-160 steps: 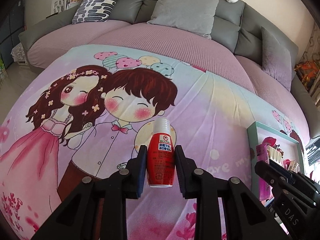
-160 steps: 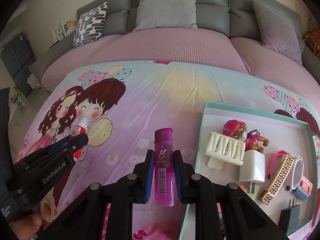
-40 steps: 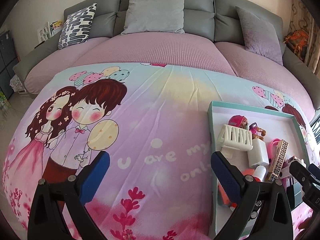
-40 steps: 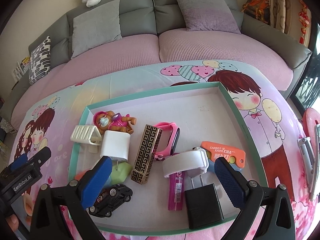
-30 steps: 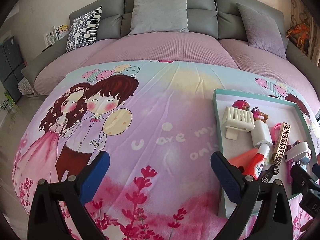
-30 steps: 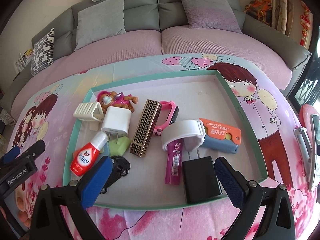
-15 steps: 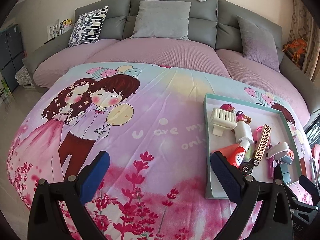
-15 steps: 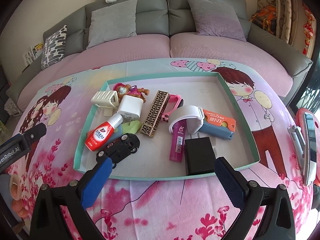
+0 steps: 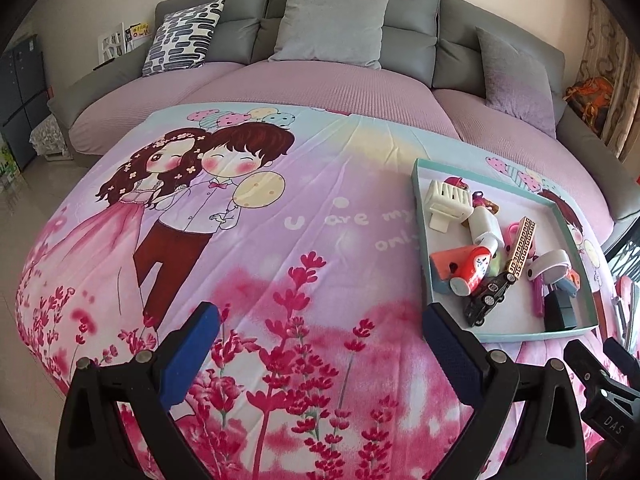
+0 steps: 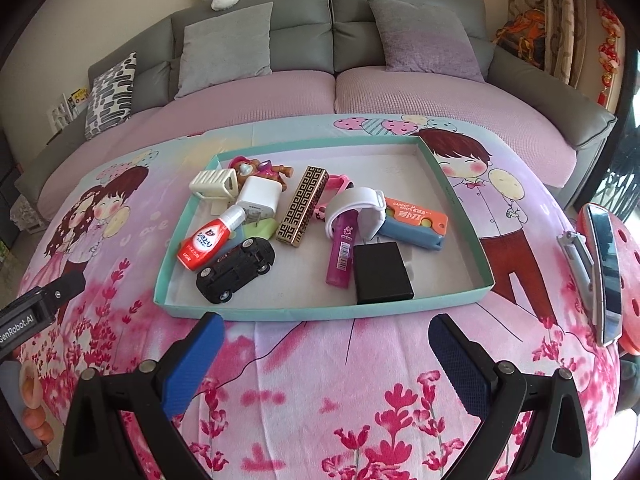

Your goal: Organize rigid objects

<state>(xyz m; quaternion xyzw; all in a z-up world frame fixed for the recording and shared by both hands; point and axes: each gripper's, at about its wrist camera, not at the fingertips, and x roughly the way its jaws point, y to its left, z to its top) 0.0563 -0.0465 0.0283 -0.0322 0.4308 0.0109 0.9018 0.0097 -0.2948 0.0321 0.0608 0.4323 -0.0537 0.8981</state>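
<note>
Left gripper (image 9: 318, 334) and right gripper (image 10: 326, 344) both spread wide, nothing held, above blanket (image 9: 280, 248) on bed. Tray (image 10: 320, 312) seen ahead of right gripper; red bottle (image 10: 210, 240), purple lighter (image 10: 342, 252), toy car (image 10: 236, 270), black charger (image 10: 380, 272) lying inside.

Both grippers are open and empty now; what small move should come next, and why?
Probably none beyond easing both back. The left gripper and right gripper hold nothing, the red bottle and purple lighter already lie inside the teal tray, and no loose item shows on the blanket.
</note>
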